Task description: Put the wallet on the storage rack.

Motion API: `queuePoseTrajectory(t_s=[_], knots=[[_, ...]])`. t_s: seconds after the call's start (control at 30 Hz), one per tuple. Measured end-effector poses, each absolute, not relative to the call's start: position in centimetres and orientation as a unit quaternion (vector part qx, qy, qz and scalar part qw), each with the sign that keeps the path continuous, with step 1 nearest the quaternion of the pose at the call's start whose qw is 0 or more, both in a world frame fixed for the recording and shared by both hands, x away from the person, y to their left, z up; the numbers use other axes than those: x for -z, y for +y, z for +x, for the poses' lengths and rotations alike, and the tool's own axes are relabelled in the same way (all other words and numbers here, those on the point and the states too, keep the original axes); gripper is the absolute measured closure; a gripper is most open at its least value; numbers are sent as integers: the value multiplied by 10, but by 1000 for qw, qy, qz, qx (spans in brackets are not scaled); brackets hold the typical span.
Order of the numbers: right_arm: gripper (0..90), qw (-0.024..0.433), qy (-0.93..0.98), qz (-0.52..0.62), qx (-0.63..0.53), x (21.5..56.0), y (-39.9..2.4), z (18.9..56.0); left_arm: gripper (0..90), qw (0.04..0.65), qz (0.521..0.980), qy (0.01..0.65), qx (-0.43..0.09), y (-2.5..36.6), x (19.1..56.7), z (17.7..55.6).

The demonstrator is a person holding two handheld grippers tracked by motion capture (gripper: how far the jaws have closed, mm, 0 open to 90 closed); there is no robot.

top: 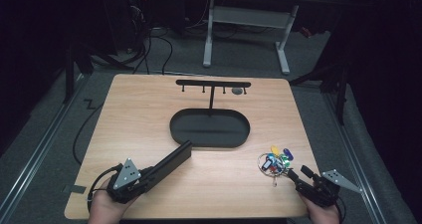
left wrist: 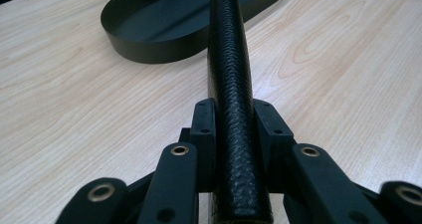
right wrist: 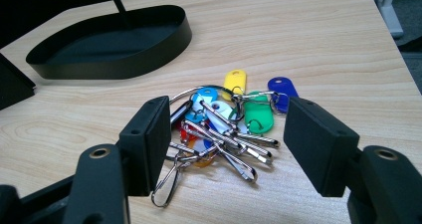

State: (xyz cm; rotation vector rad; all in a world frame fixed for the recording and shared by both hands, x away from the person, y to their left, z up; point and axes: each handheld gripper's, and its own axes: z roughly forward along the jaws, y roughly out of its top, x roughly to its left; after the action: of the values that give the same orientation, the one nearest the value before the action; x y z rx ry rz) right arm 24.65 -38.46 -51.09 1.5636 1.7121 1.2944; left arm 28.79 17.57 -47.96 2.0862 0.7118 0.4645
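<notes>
While the left gripper (left wrist: 234, 134) pinches a black textured case (left wrist: 230, 84), the right gripper (right wrist: 226, 144) stands spread.
Its view reveals coloured tags on the key bunch (right wrist: 224, 129), lower centre; the high view shows the rack (top: 213, 84) above the tray (top: 209, 139).

The high view looked forward and down over the whole pale wooden worktop (top: 149, 104). Each gripper view sat low and close behind its own tongs, and all three shared the black oval metal tray (top: 209, 128) (left wrist: 149, 30) (right wrist: 109, 40).
</notes>
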Motion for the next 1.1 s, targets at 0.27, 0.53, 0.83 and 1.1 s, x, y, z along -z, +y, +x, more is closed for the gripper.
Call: queuePoseTrajectory(t_s=[0.27,0.53,0.83,1.1], knots=[[358,241,623,572,-475,510,-385,246,743,434,843,236,-211,166,465,283],[358,241,627,567,-477,510,-384,246,743,418,857,183,-237,147,447,294],[358,240,624,568,-479,510,-386,246,743,403,866,136,-263,123,433,323],[358,238,624,570,-478,510,-386,246,743,396,870,101,-277,103,428,355]])
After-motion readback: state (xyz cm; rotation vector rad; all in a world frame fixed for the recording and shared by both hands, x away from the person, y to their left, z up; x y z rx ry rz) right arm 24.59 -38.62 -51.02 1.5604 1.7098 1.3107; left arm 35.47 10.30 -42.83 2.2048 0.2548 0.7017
